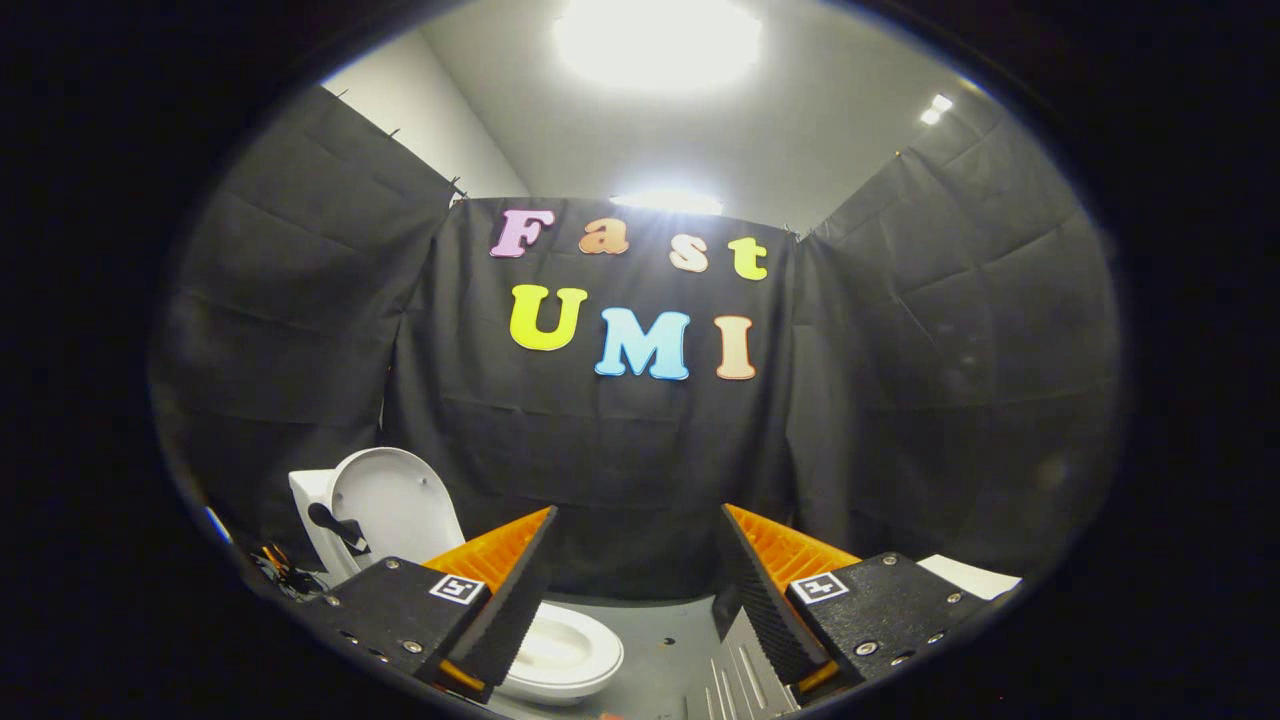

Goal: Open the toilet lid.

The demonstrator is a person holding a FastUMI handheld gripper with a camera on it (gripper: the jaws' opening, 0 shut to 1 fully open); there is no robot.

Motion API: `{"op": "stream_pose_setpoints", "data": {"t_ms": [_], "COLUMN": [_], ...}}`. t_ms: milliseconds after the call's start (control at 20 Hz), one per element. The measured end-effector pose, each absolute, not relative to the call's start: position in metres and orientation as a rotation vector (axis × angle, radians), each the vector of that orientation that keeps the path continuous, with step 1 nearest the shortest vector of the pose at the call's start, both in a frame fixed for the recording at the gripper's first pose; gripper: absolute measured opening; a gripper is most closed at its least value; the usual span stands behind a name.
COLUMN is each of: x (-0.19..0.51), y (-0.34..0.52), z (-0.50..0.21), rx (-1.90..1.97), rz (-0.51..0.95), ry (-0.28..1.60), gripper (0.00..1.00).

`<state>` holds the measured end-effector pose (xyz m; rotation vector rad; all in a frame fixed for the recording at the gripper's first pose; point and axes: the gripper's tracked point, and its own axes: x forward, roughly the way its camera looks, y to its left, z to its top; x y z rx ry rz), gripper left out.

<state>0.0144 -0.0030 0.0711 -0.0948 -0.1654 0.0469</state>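
Black cloth walls (640,450) are seen enclosing the booth under bright ceiling lights (655,40). The toilet (560,655) is being viewed beyond the left finger, its lid (395,505) standing raised against the tank and the bowl exposed. The gripper (635,560) is being held level, fingers spread apart, gripping nothing.

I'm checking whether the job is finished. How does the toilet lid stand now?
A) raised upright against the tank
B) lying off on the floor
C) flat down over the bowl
A: the toilet lid stands upright behind the uncovered bowl, and the gripper is open, holding nothing.
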Motion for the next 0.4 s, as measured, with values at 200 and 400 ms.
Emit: {"op": "stream_pose_setpoints", "data": {"t_ms": [200,400], "x": [0.028,0.029], "y": [-0.009,-0.004], "z": [0.068,0.043], "rx": [-0.007,0.035], "rz": [0.099,0.153], "ry": [-0.146,-0.104], "gripper": [0.95,0.95]}}
